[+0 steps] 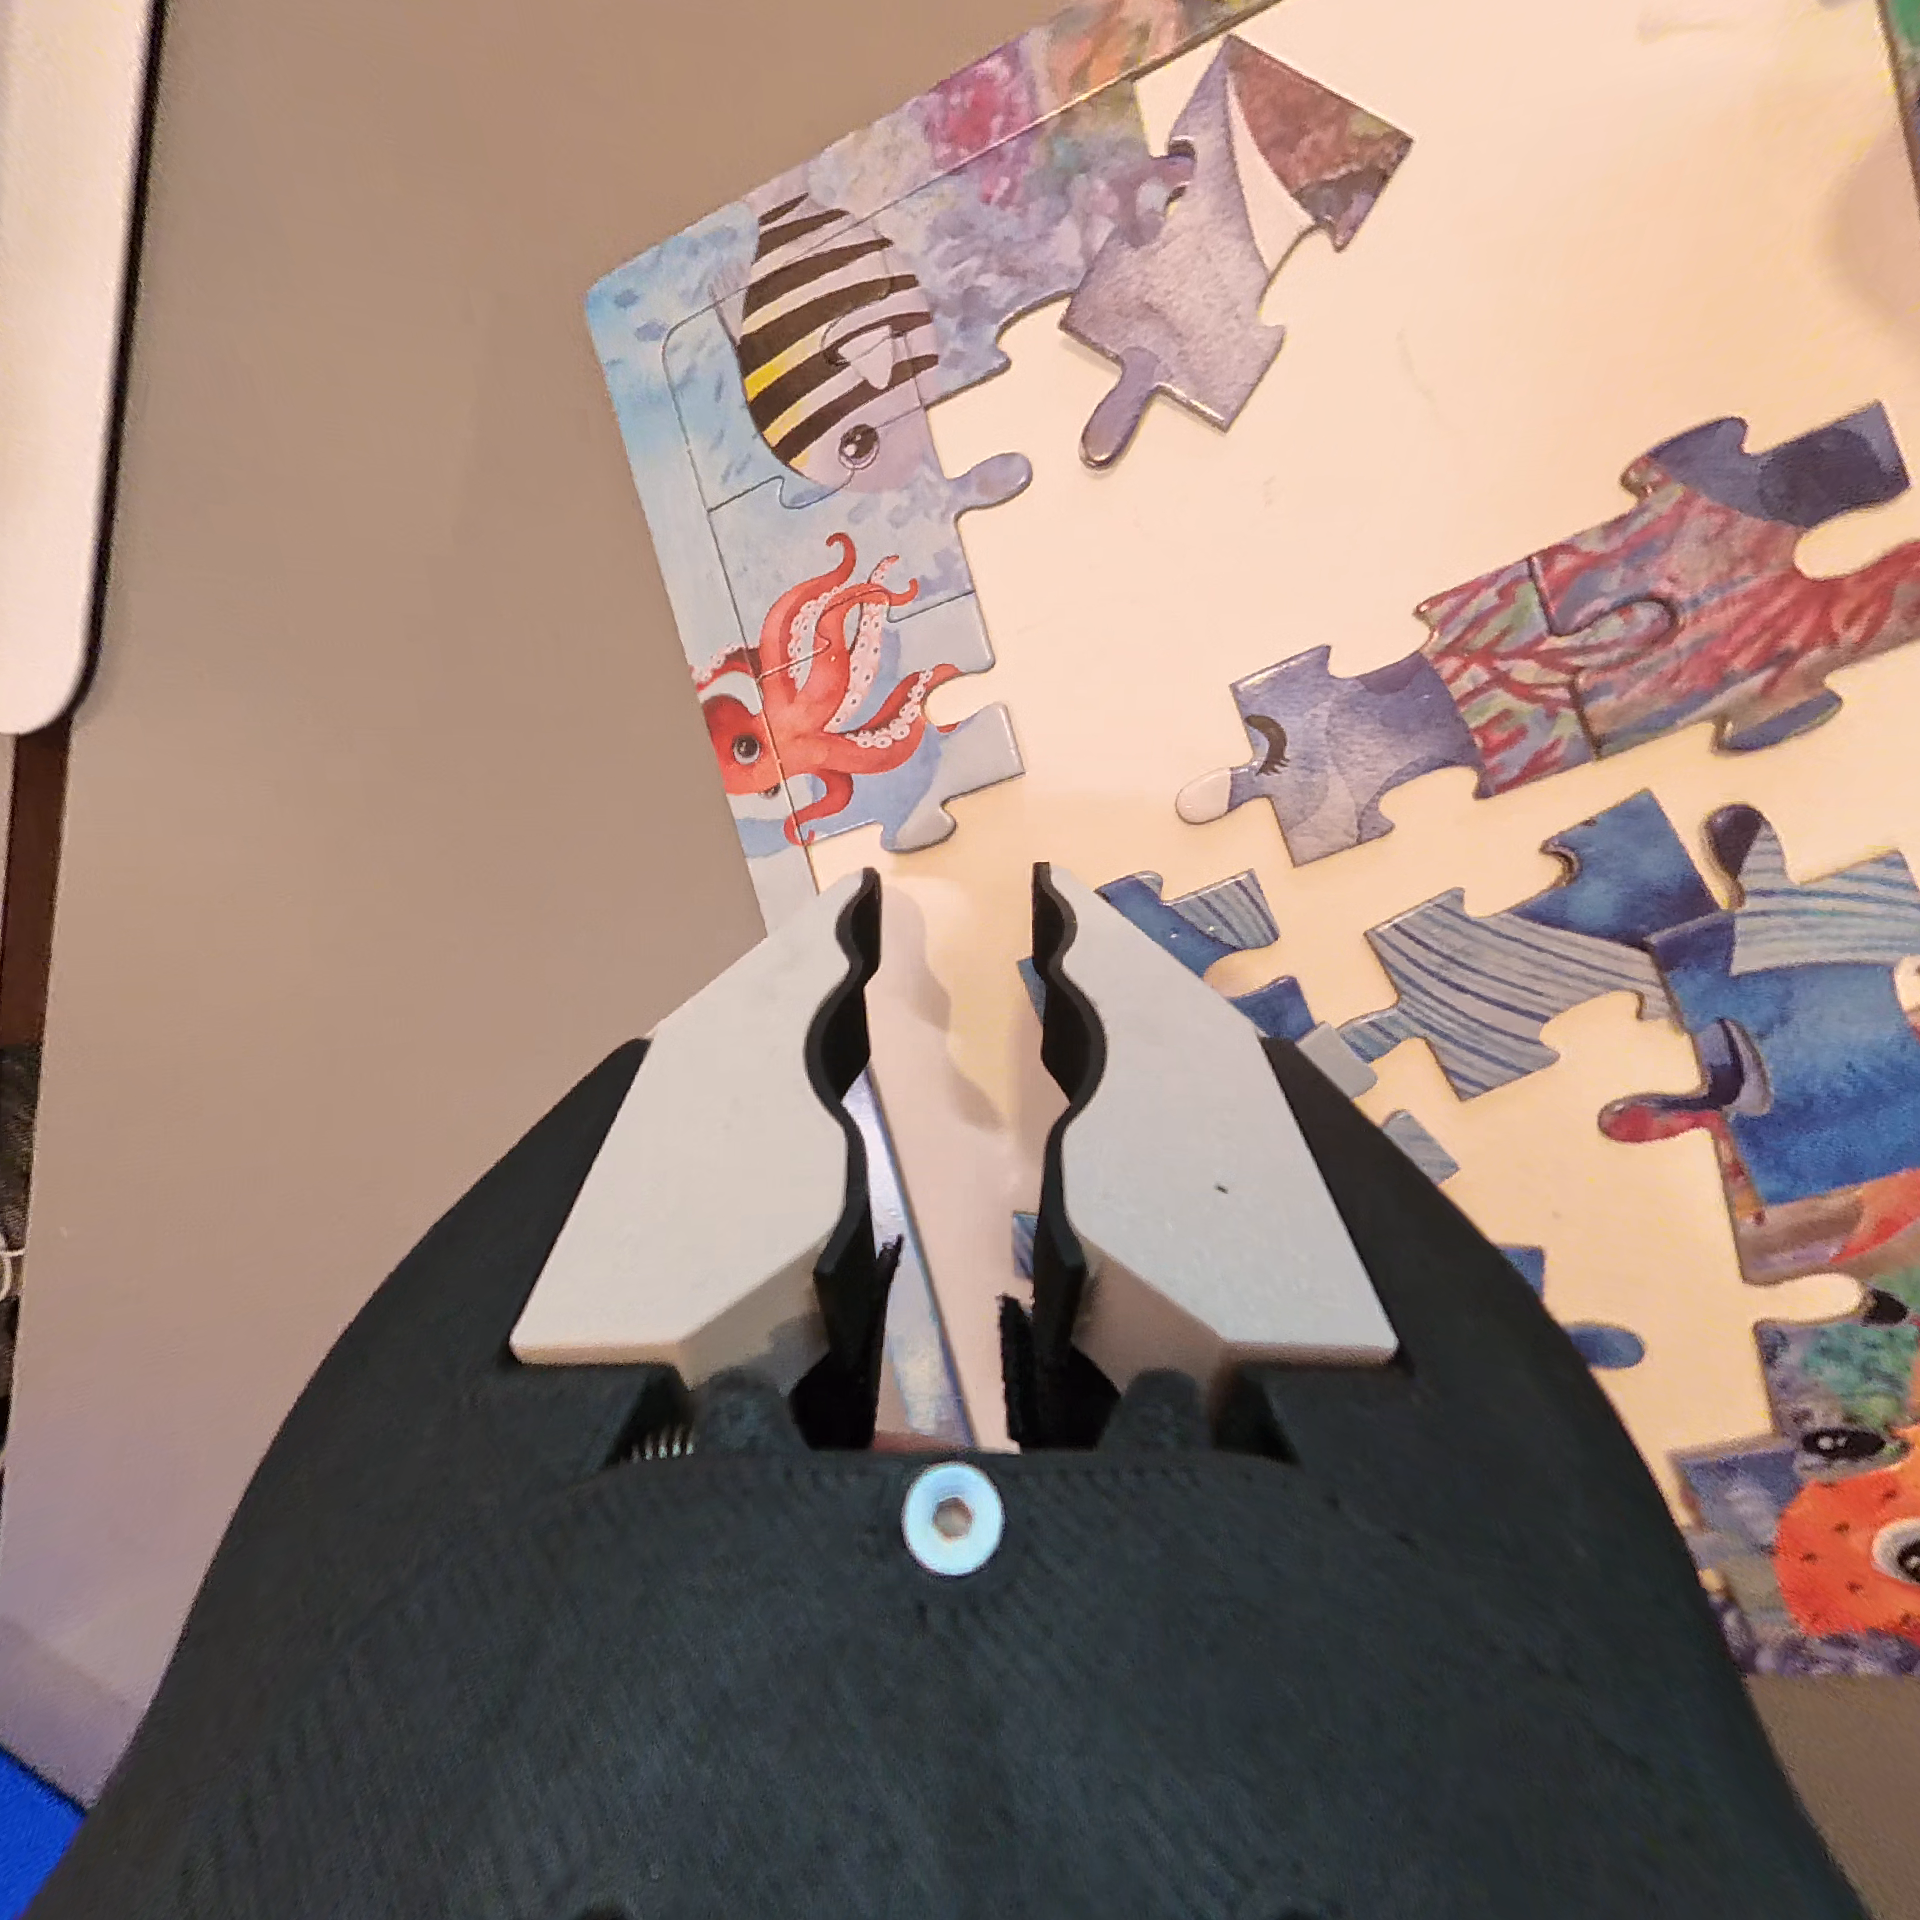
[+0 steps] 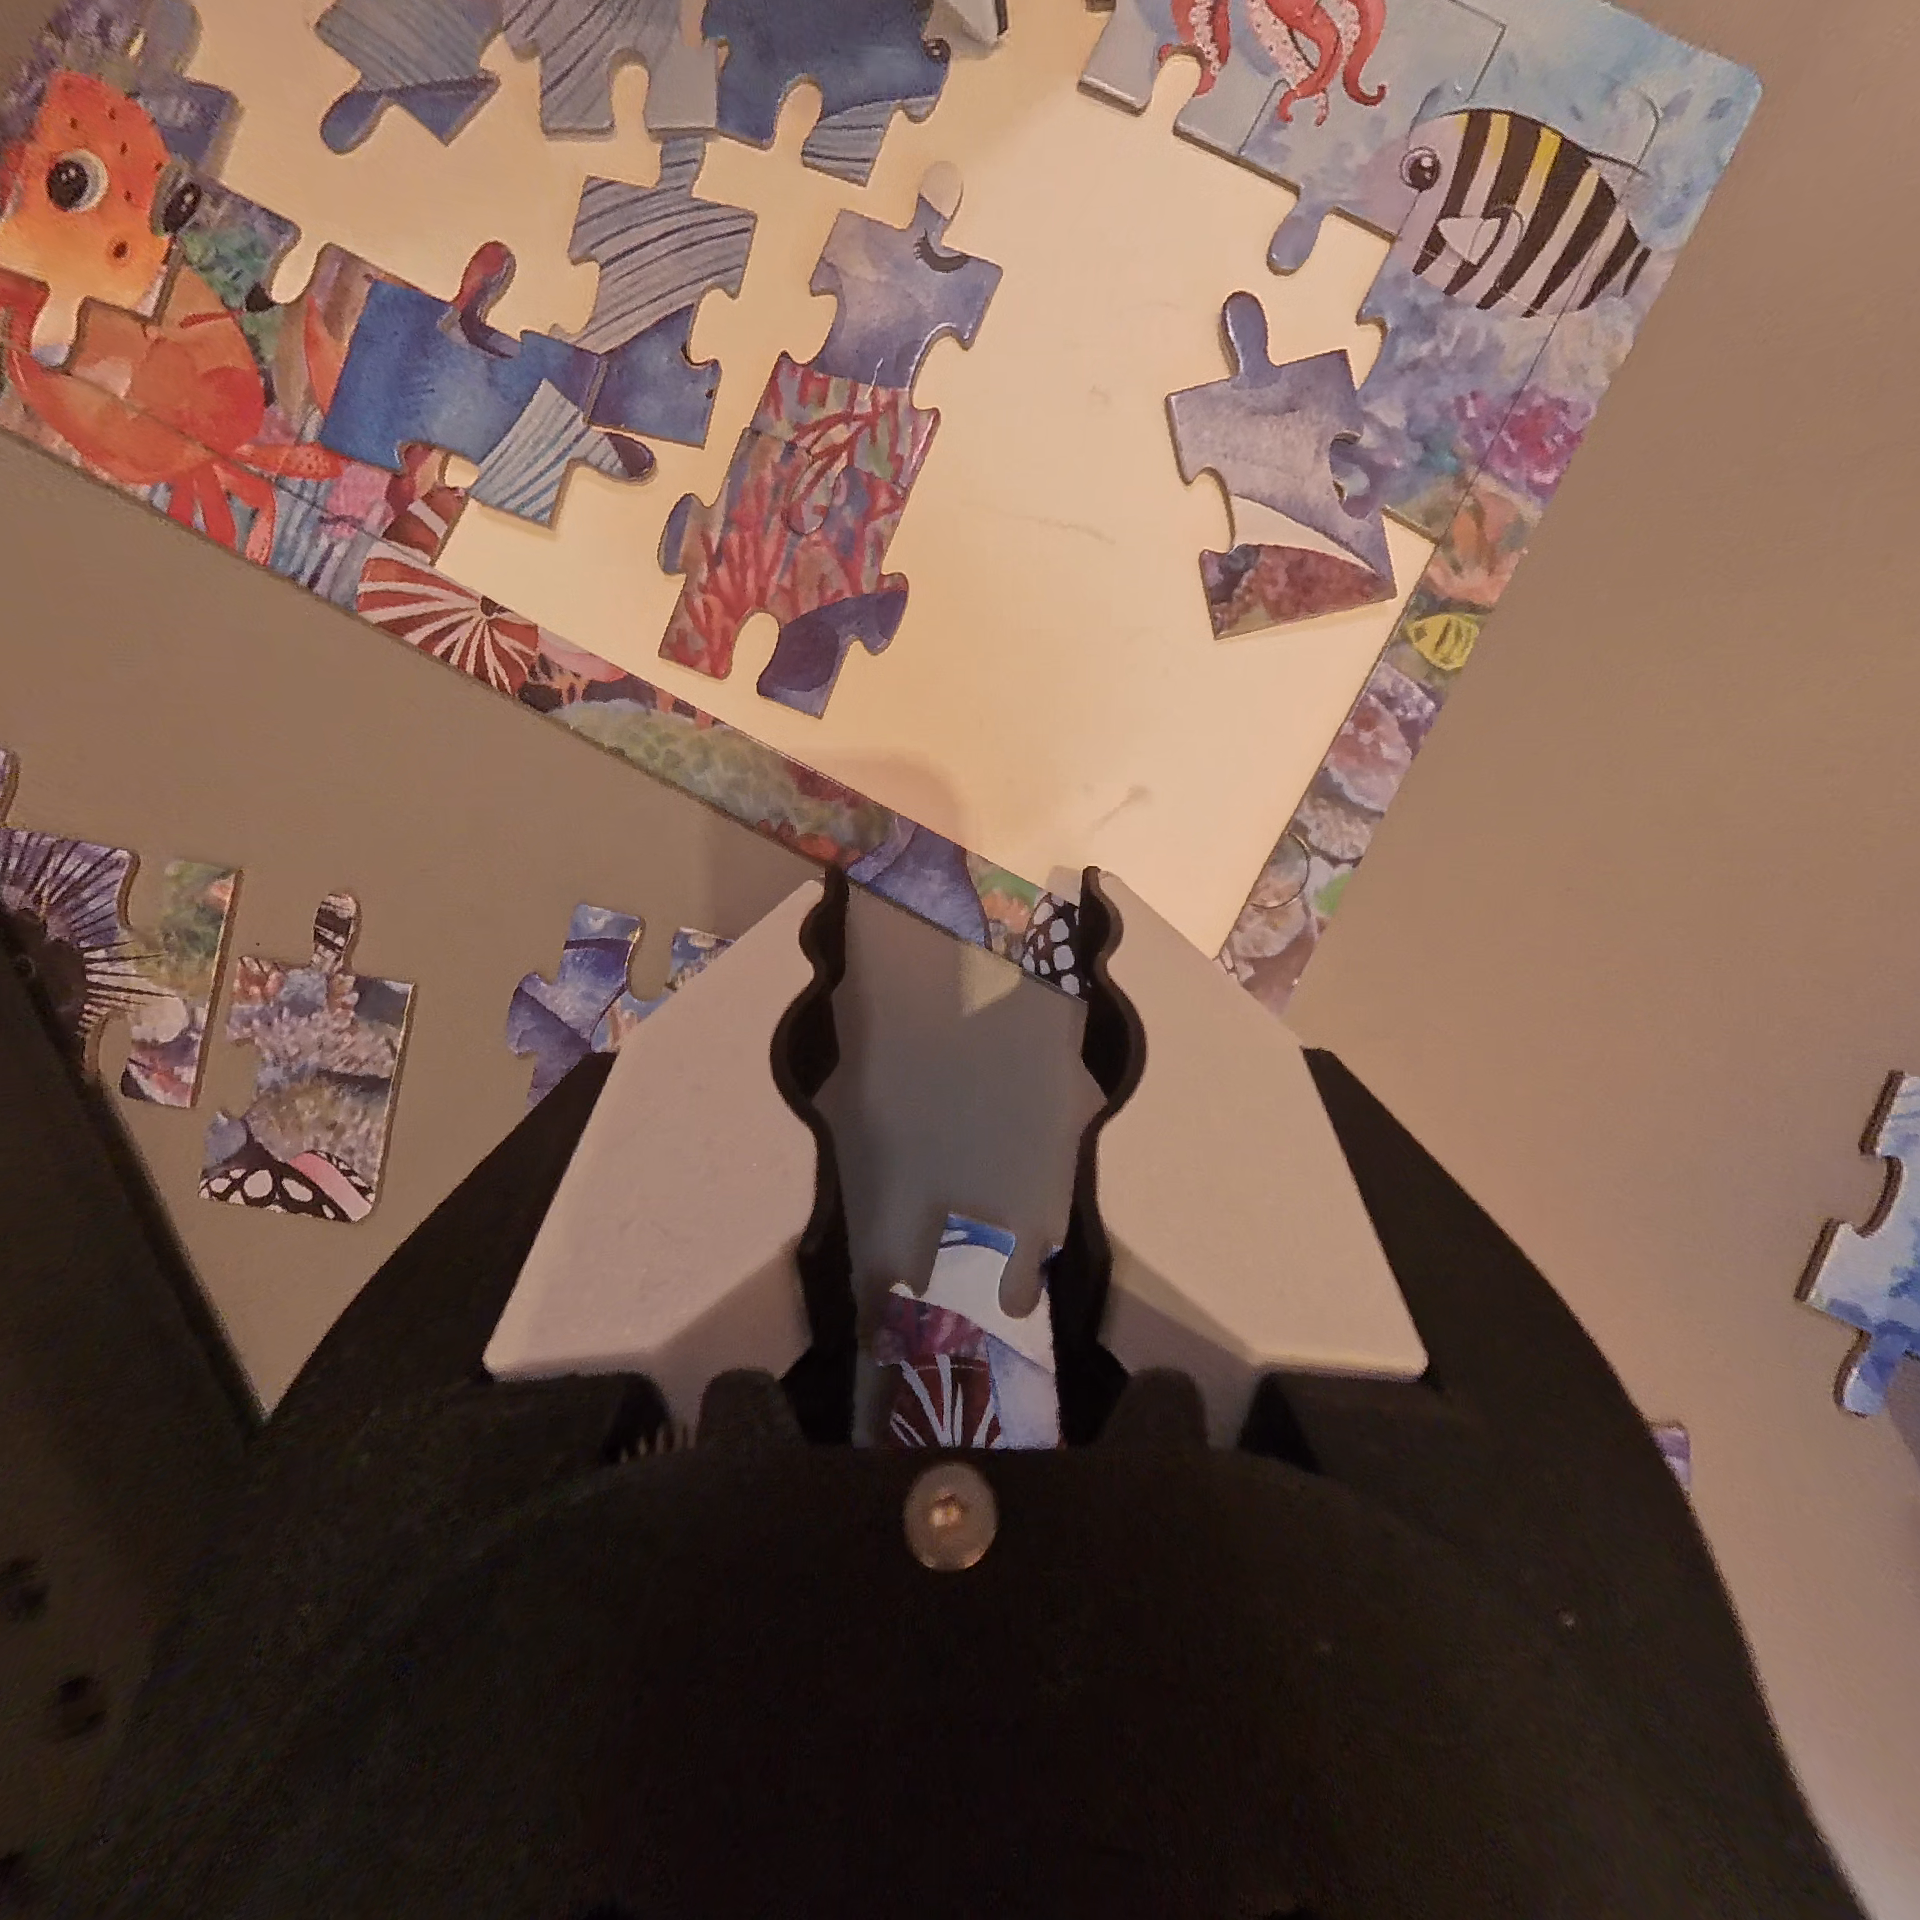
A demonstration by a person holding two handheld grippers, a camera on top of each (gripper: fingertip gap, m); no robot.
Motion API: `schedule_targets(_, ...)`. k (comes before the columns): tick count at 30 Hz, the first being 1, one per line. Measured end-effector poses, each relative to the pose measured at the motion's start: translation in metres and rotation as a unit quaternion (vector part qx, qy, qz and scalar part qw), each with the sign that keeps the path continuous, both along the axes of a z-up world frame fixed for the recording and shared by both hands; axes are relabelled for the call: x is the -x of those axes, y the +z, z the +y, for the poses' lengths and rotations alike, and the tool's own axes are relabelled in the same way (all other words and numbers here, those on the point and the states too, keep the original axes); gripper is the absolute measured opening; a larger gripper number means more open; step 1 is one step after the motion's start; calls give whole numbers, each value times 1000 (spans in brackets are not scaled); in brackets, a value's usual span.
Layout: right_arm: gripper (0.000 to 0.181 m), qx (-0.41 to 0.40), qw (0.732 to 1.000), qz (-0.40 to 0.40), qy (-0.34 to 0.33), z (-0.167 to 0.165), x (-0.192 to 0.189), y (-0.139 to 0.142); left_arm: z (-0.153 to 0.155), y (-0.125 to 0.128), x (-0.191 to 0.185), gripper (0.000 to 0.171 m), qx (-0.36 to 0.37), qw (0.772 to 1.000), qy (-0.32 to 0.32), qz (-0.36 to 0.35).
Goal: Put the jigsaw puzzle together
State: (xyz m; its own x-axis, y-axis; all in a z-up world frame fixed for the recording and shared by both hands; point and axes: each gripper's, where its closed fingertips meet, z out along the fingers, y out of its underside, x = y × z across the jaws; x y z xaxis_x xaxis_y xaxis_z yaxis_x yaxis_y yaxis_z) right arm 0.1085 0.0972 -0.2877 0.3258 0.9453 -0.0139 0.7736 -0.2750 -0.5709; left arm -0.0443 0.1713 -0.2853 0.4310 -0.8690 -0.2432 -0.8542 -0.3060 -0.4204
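I see the puzzle tray (image 2: 1091, 717), cream inside with a printed sea-life border, lying flat on the tan table and only partly filled. Fitted pieces run along its edges: striped fish (image 1: 831, 343) and red octopus (image 1: 821, 686) at one corner, orange fish (image 2: 83, 187) and crab (image 2: 156, 405) at another; coral cluster (image 2: 800, 520) and a lilac piece (image 2: 1278, 436) lie unjoined inside. Loose pieces (image 2: 301, 1091) rest on the table outside.

left tool (image 1: 956, 883): matte black printed body with fine layer lines, two pale grey wedge fingers (image 1: 727, 1122)
finger pads: black, wavy inner edges
right tool (image 2: 961, 883): same build
screw (image 1: 953, 1522): silver, with washer, centred on each body
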Motion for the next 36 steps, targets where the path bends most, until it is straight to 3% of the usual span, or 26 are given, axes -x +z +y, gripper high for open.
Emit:
schedule_targets(7, 42, 40, 999, 1, 24, -20, 7, 2, 28, 1, -16, 16, -81, 996, 21, 0)
schedule_targets(13, 64, 47, 998, 25, 27, -55, -5, 18, 15, 23, -36, 56, -53, 995, -3, -89)
schedule_targets(15, 77, 53, 998, 33, 30, -71, -4, 23, 14, 31, -43, 57, -57, 993, -6, -107)
schedule_targets(17, 79, 49, 997, 48, 47, -88, 10, 28, 12, 31, -47, 57, -62, 993, -12, -99)
schedule_targets(21, 92, 34, 996, 7, 76, -115, 34, 5, 11, 30, -49, 57, -66, 993, -15, -94)
schedule_targets(28, 106, -10, 999, -16, 40, -87, 32, -3, 11, 41, -46, 59, -78, 992, -12, -102)
schedule_targets(31, 71, -39, 999, -19, 11, -62, 23, 1, 11, 42, -46, 59, -79, 992, -13, -99)
schedule_targets(36, 80, -51, 998, -25, -9, -50, 12, 15, 12, 43, -45, 59, -80, 991, -12, -102)
